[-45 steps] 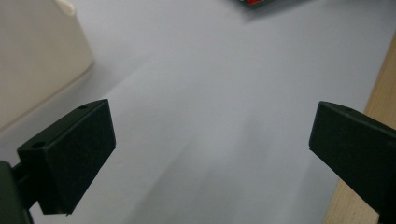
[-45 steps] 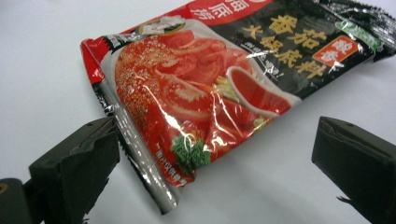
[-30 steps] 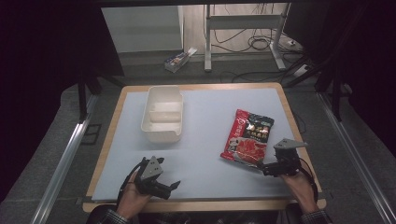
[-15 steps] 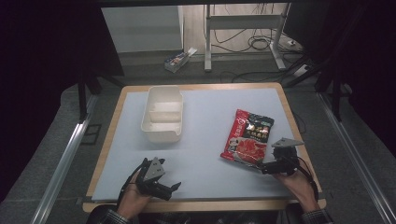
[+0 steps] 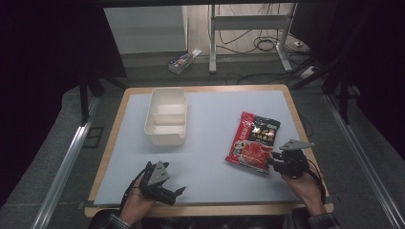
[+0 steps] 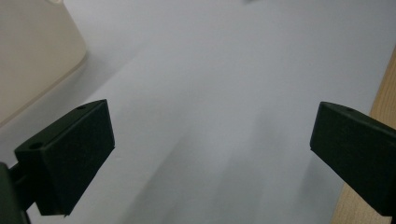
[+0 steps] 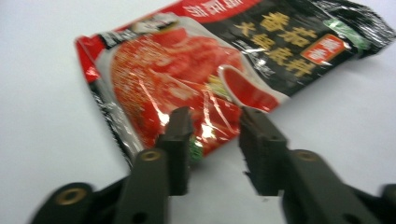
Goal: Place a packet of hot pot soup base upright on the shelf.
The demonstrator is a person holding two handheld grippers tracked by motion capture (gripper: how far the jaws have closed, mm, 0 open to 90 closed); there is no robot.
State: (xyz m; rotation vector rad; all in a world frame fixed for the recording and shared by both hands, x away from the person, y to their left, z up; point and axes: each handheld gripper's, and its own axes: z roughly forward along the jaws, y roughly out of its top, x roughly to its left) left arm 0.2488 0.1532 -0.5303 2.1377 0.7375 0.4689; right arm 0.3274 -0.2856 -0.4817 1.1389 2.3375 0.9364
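Where cables (image 5: 260, 45) trail, pale table (image 5: 210, 157) (wood-edged)

Your left gripper (image 5: 165, 188) is black, with a flat grey three-cornered plate on top and two thick, blocky black fingers (image 6: 70, 156). Your right gripper (image 5: 276, 164) is black too, with the same kind of grey plate, round screw holes along its arms and a dark cable trailing back. Your sleeves have a dark checked pattern.
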